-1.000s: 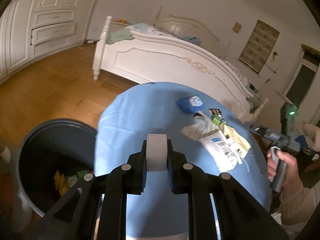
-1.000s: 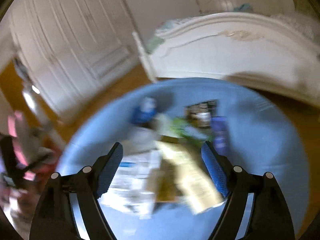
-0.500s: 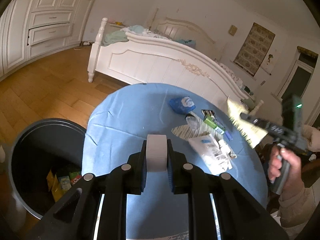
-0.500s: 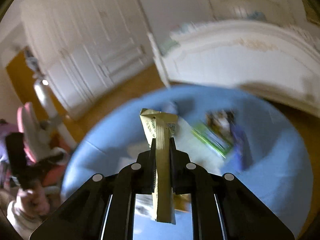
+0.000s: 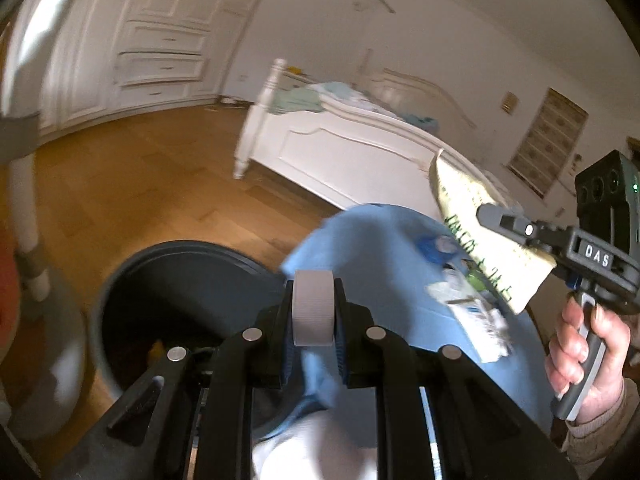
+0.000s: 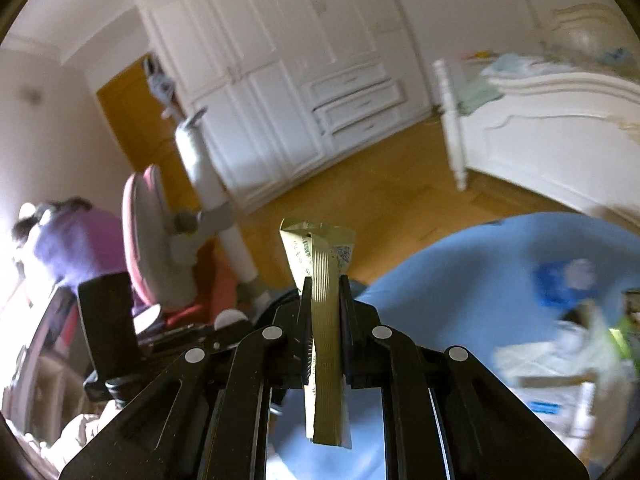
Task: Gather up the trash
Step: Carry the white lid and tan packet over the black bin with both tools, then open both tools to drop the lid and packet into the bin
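A: Bedroom, wood floor, white bed (image 5: pixel 360 160) behind a round table under a blue cloth (image 5: pixel 372 256). Dark bin (image 5: pixel 176 280) sits just beside the table's edge.

B: Left gripper (image 5: pixel 313 312)?

A: I read it pinched on a grey tape roll (image 5: pixel 313 304), over the seam between bin and cloth.

B: Right one?

A: Right gripper (image 6: pixel 325 328) is clamped on a yellowish wrapper (image 6: pixel 322 280), held in the air clear of the cloth. More trash (image 5: pixel 468 304) lies on the table's far side, blurred.

Right tongs (image 6: pixel 325 292) clamping yellow wrapper (image 6: pixel 320 264), blue tablecloth (image 6: pixel 460 264) below
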### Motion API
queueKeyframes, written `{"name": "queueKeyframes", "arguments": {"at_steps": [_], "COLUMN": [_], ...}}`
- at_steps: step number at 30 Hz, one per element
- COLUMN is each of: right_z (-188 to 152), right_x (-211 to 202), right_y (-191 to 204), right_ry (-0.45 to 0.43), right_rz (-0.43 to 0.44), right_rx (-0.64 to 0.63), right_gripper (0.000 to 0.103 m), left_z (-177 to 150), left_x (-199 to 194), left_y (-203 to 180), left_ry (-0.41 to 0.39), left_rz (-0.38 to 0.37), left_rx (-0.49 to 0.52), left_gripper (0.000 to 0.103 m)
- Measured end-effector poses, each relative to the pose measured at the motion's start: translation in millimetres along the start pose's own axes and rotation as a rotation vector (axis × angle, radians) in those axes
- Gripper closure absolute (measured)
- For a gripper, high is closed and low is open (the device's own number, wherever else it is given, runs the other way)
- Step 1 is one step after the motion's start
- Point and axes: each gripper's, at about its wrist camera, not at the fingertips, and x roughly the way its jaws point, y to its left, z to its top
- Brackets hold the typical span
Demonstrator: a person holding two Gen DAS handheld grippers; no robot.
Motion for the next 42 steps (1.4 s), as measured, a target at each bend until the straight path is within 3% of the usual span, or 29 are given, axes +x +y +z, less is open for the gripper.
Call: {"name": "queueKeyframes", "arguments": {"at_steps": [7,17,19,20,21,22,30,31,33,42], "right_z": [-2.5,-3.3,-5.1,-5.3,-5.5,-6.3,-15.4,-18.3,-22.9,-59.1], "right_x": [87.0,140.0,139.7,138.2,133.6,128.6,67.3,56.9,35.6,-71.1], "right_y": [34.4,44.0,41.0,39.9,36.5,33.4,-4.6,-12.1,-27.8,-128.8], "right_ry": [0.134,0.214,0.220,0.218,0.204,0.190,0.084,0.068,0.032,-0.060], "right_rz": [0.040,0.014,0.007,0.008,0.015,0.017,0.044,0.038,0.021,-0.112], "right_rx": [-0.025,-0.045,-0.039,-0.031,-0.018,-0.012,0.092,0.107,0.137,0.233], "right_gripper": [0.091,0.086,0.070,0.064,0.051,0.043,0.042,0.037,0.032,0.032], "left_z": [-2.9,0.6,1.9,2.9,4.1,5.3,13.3,14.5,17.1,27.0], "left_x": [-5.7,4.8,6.9,5.9,3.6,0.3,-1.1,0.9,6.3,59.6], "left_y": [49.6,65.1,64.9,63.8,62.5,59.8,21.3,14.5,-6.4,-116.4], "left_ry": [0.004,0.024,0.032,0.026,0.012,-0.006,-0.007,-0.003,0.006,0.082], "left_rz": [0.065,0.090,0.098,0.112,0.123,0.133,0.093,0.082,0.058,-0.072], "left_rx": [-0.066,-0.086,-0.089,-0.087,-0.083,-0.077,-0.010,0.002,0.042,0.293], "left_gripper": [0.085,0.082,0.068,0.049,0.034,0.031,0.030,0.030,0.025,0.025]}}
